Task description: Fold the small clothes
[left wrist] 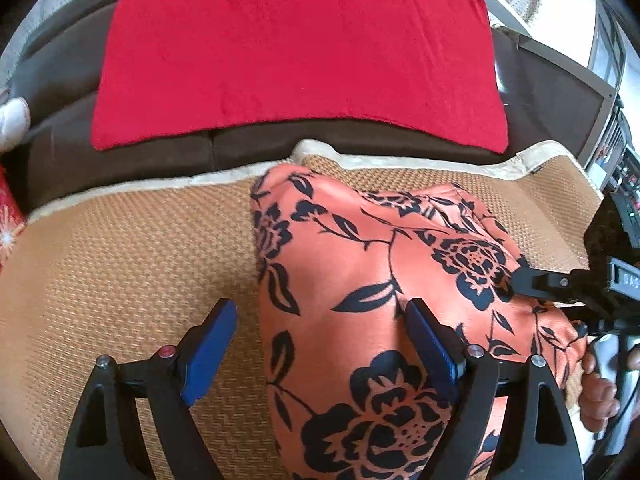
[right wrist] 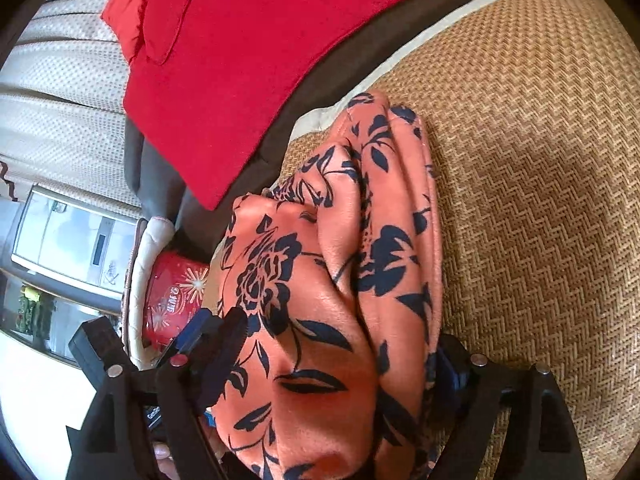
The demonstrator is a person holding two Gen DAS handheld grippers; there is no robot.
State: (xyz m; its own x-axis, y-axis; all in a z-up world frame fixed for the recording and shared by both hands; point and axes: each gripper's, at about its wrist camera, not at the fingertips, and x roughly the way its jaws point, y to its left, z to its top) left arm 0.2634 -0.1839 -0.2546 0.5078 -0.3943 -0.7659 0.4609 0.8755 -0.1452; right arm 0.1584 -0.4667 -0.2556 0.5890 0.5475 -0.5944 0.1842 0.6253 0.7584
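An orange garment with dark floral print lies bunched on a woven tan mat. My left gripper is open, its jaws spread wide over the garment's left edge; the right blue pad rests on the cloth. My right gripper shows at the right of the left wrist view, its tip against the garment. In the right wrist view the garment fills the space between my right gripper's fingers; the jaws stand wide apart around the bunched cloth.
A red cloth lies flat on a dark brown sofa seat behind the mat. A red tin sits by a cushion. A cream dotted backrest and a cabinet stand beyond.
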